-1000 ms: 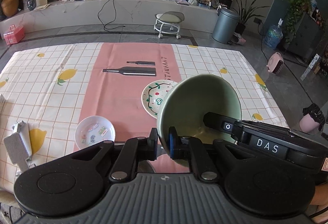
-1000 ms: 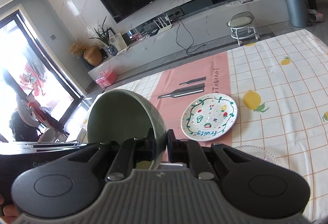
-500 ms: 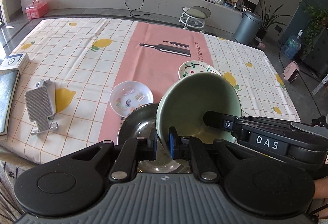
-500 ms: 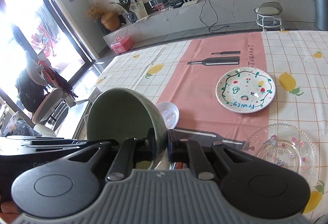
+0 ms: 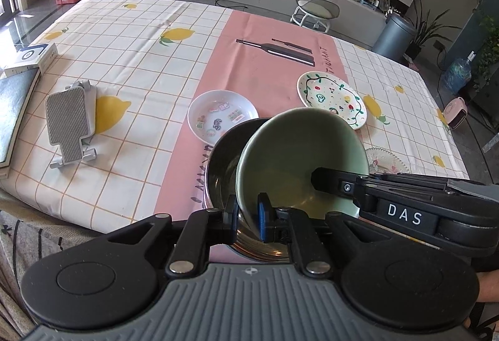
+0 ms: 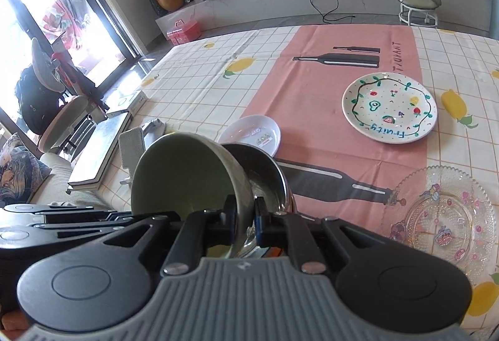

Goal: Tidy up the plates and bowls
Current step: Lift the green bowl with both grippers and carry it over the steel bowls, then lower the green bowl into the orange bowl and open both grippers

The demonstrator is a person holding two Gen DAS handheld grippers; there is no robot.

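The green bowl point(image 5: 299, 160) hangs tilted on its side, pinched at the rim by both claws at once — the left claw point(image 5: 246, 217) on its near edge, the right claw point(image 6: 244, 221) coming in from three o'clock with one finger inside the bowl. Over the last second the pair has swung the bowl from above the fruit plate point(image 5: 332, 99) back toward the near edge of the tabletop point(image 5: 131, 60), and it now sits over the steel bowl point(image 5: 223, 163), its lower rim dipping into that one's mouth. To my eye that means nesting is under way: the green bowl looks due to be lowered and levelled into the steel one.

At eleven o'clock of the steel bowl, just beside it, lies the small white dish point(image 5: 223, 114); the fruit plate is further off at one o'clock, and the glass plate point(image 6: 446, 216) lies near at three o'clock. A phone stand point(image 5: 70, 122) and a book point(image 5: 12, 110) lie well apart at nine o'clock. Nothing blocks the drop itself — the risk I'd watch is the tilted rim catching the steel edge, or the white dish being nudged.
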